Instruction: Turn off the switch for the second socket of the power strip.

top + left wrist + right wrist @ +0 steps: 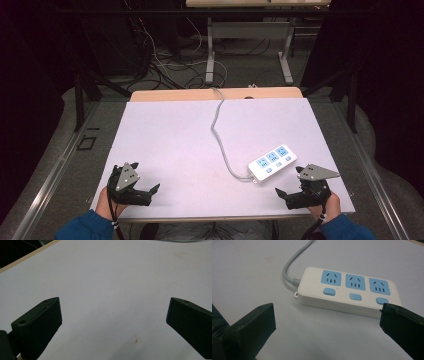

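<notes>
The power strip (270, 162) lies flat on the white table (170, 135) in the lower right of the high view, sockets and switches facing up, which leaves its top open to a gripper coming from the near edge. Its grey cord (218, 125) runs from the strip's left end up to the far edge of the table, so the strip is tethered on that side and free on the near side. The right gripper (290, 195) sits low at the lower right, just beside the strip but apart from it; its jaws stand wide with nothing between them, and in the right gripper view the strip (347, 291) lies ahead across the gap, its right end behind the right jaw. That aim suggests an approach to the strip. The left gripper (148, 192) rests at the lower left, well apart from the strip, jaws likewise wide over bare table, judged to be waiting.
</notes>
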{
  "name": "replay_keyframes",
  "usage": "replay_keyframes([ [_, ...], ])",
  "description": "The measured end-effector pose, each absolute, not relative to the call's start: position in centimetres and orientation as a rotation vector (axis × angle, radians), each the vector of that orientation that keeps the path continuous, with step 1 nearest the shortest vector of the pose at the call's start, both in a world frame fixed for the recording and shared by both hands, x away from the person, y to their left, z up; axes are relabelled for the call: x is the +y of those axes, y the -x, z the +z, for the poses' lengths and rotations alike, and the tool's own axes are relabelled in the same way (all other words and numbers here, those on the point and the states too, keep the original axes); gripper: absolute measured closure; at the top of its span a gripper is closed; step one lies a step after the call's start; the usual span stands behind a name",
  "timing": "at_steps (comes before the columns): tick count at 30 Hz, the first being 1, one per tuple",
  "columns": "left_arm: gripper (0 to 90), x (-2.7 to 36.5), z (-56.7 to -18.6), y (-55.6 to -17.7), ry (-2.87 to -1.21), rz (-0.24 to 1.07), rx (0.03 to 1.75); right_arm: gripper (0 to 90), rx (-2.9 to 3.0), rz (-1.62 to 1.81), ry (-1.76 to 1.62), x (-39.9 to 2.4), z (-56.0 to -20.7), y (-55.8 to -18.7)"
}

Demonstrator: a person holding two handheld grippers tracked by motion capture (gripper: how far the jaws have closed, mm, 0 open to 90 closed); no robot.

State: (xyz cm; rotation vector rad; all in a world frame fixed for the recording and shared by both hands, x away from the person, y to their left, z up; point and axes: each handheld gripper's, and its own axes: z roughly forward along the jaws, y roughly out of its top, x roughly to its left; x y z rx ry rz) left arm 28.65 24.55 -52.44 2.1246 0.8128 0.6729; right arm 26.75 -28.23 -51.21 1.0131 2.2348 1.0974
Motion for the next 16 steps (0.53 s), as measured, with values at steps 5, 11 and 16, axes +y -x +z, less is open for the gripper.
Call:
replay_keyframes([
  [5,0.0,24.50,-52.48,-28.63,-2.124,0.659,0.817,0.0,2.257,1.089,-1.015,-28.25,-51.48,-26.71],
  [11,0.0,24.46,-52.53,-28.64,-2.123,0.654,0.821,0.0,2.267,1.079,-1.002,-28.23,-51.52,-26.77],
  [16,0.0,24.45,-52.54,-28.68,-2.124,0.653,0.821,0.0,2.259,1.083,-0.993,-28.18,-51.51,-26.78],
])
